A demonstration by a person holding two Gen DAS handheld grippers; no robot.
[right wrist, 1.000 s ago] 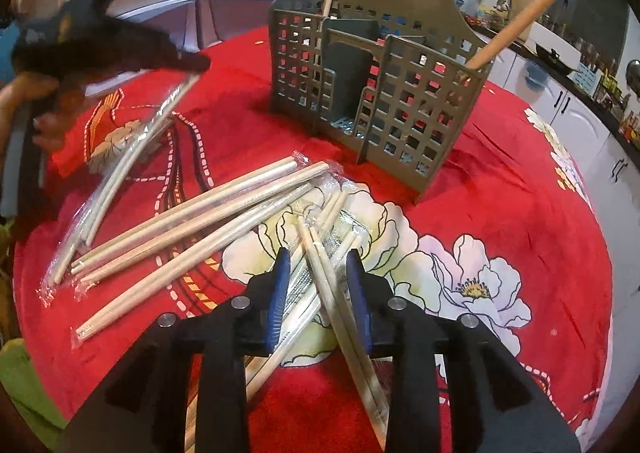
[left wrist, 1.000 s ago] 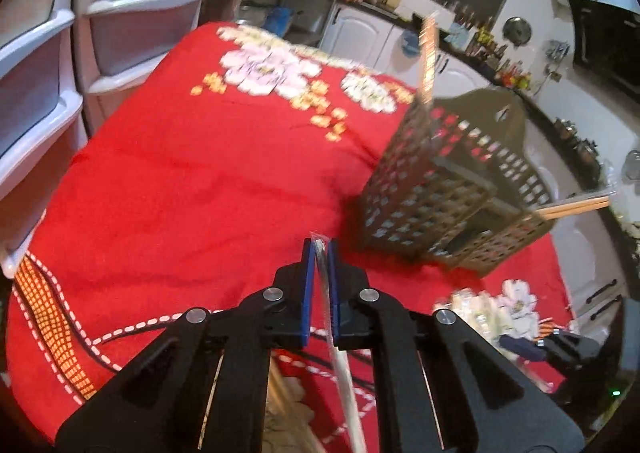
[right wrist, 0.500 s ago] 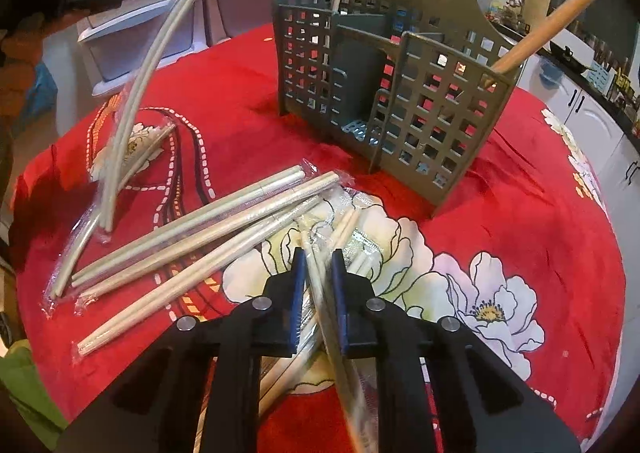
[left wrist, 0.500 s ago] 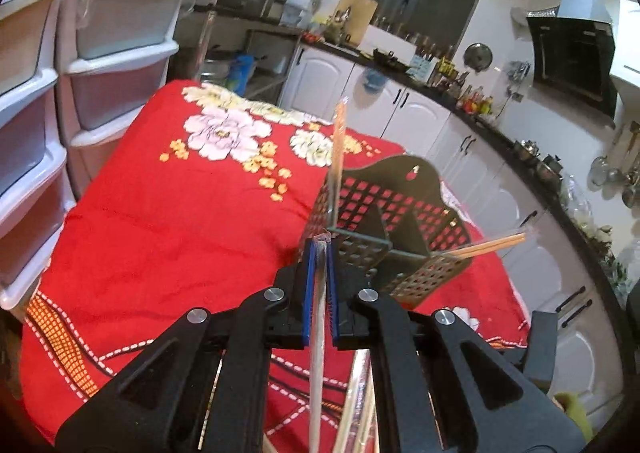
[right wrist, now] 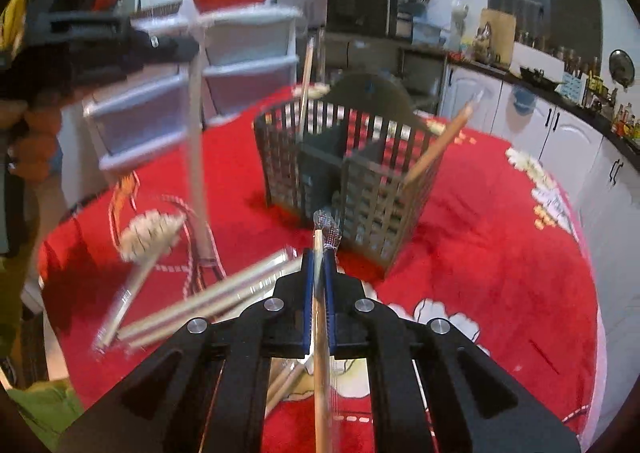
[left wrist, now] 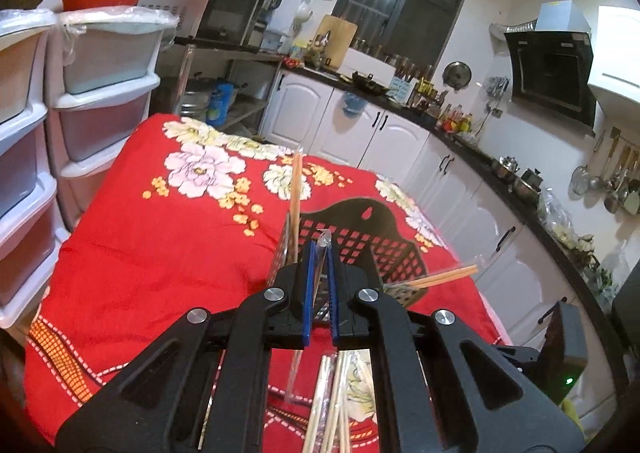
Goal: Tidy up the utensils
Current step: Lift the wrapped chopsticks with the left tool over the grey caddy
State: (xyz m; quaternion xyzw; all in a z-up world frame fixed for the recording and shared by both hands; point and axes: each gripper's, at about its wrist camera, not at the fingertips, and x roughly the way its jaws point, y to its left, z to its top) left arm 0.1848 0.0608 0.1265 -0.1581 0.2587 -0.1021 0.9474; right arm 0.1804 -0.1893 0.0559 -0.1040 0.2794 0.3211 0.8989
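Left hand-held gripper (left wrist: 319, 253): jaws clamped on a plastic-wrapped pair of chopsticks (left wrist: 322, 243); the wrapper's tip stands just past the blue pads (left wrist: 307, 285), and the rest of the pair hangs down below and behind them. Directly ahead of this gripper, and partly hidden by it, stands the slotted utensil basket (left wrist: 360, 237) on the bench, which is covered by a red flowered cloth (left wrist: 160, 245). One wooden chopstick (left wrist: 295, 189) rises upright from the basket's near-left compartment; another (left wrist: 444, 276) leans out low to the right. Below the gripper, loose wrapped chopsticks (left wrist: 332, 401) lie on the cloth.

Right hand-held gripper (right wrist: 319, 253): its jaws have just been closing and are clamped on a second wrapped pair (right wrist: 320, 333), which runs between the pads and projects just ahead of the fingertips, its crimped wrapper end (right wrist: 328, 229) uppermost. The basket (right wrist: 348, 173) stands ahead of and slightly to the right of this gripper, apart from it. To the lower left of the gripper more wrapped pairs (right wrist: 208, 301) lie on the cloth. At upper left, the left hand-held gripper (right wrist: 188, 47) holds its pair hanging nearly vertical above the bench; the picture is blurred.
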